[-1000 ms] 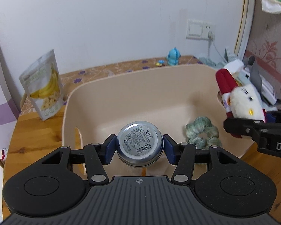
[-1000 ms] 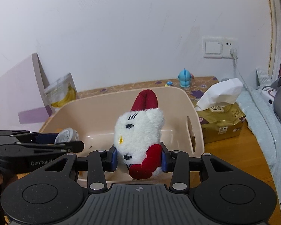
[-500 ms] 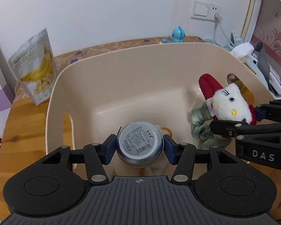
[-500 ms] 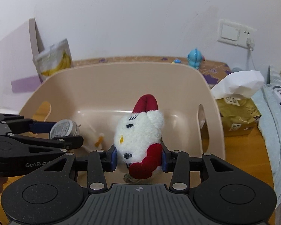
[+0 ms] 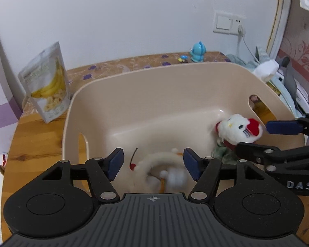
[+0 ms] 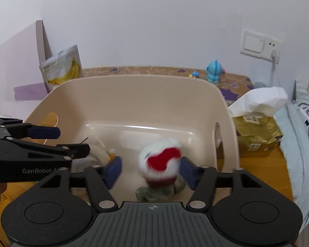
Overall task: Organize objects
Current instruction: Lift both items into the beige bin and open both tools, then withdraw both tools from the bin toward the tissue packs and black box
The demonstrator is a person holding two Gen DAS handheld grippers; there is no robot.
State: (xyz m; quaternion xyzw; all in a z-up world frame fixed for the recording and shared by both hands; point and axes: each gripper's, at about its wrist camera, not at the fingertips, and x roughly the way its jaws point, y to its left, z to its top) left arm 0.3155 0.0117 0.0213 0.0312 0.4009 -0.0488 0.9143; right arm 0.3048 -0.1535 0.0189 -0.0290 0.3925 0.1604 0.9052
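Right hand-held gripper (image 5: pixel 255 140) reads "DAS", perhaps cropped.

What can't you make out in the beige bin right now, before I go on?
- Round tin: left wrist view, a motion-blurred pale smear; its resting pose is unclear.
- Plush cat: right wrist view, blurred between the open right tongs; whether it has landed is unclear.
- Green scrunchie: mostly hidden under the plush.
- White fluffy item: kind unclear, blurred.

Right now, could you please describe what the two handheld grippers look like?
Both the left gripper and the right gripper are matte black with ribbed bodies, round side discs, silver pins and blue finger pads. Their sides carry pale lettering. No cables or sleeves show.
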